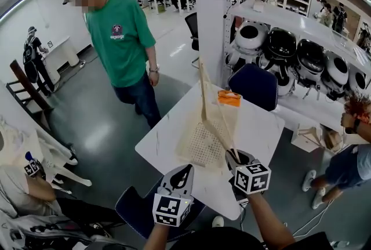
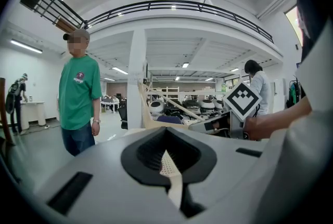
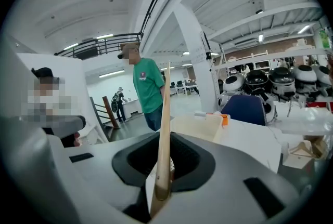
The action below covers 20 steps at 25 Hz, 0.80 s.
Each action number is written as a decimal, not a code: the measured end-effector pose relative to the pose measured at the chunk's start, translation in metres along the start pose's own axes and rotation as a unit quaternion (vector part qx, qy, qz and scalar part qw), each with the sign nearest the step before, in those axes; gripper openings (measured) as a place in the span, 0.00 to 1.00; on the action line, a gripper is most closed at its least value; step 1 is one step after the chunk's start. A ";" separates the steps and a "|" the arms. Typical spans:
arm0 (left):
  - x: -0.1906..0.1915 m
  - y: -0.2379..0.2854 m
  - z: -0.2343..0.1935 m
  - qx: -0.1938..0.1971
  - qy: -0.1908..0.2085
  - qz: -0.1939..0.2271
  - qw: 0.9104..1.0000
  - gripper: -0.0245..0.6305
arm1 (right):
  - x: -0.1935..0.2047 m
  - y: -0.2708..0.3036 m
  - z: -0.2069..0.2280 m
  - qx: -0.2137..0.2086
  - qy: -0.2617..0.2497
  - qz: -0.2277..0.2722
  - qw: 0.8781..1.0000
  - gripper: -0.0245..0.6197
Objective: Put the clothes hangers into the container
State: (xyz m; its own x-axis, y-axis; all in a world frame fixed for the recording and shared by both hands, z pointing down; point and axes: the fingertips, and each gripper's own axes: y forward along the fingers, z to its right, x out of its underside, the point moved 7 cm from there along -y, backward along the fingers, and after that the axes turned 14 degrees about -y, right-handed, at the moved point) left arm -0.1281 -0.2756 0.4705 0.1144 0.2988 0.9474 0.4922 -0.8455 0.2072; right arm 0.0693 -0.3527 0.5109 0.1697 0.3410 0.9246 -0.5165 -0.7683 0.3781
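R tongs [image 1: 232, 154] clenched on lower end of wooden hanger [image 1: 203, 92]. Hanger stands steep over cream perforated container [image 1: 200, 147]; its other arm drops toward container, contact unclear. In right gripper view hanger bar runs up betw. jaws, pinched. L tongs [image 1: 187, 167] clamped on container's near perforated rim. Container lies mid white counter [image 1: 261, 127], orange item [image 1: 229, 98] just past its far end. Blue chair [image 1: 253, 85] at counter's far side. Person in green tee [image 1: 122, 40] on floor beyond, well apart.
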 end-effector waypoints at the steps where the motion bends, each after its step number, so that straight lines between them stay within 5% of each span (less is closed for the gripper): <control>1: -0.001 0.002 0.000 -0.001 0.001 0.000 1.000 0.04 | 0.003 0.004 0.001 -0.001 0.004 -0.007 1.000 0.14; 20: -0.002 0.013 -0.008 -0.013 -0.001 -0.003 1.000 0.04 | 0.057 0.049 0.010 -0.018 0.056 -0.115 0.992 0.14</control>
State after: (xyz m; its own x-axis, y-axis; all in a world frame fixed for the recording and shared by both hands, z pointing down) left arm -0.1295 -0.2905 0.4730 0.1140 0.3054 0.9454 0.4701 -0.8549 0.2194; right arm 0.0618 -0.3760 0.5821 0.1923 0.5647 0.8026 -0.5043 -0.6447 0.5745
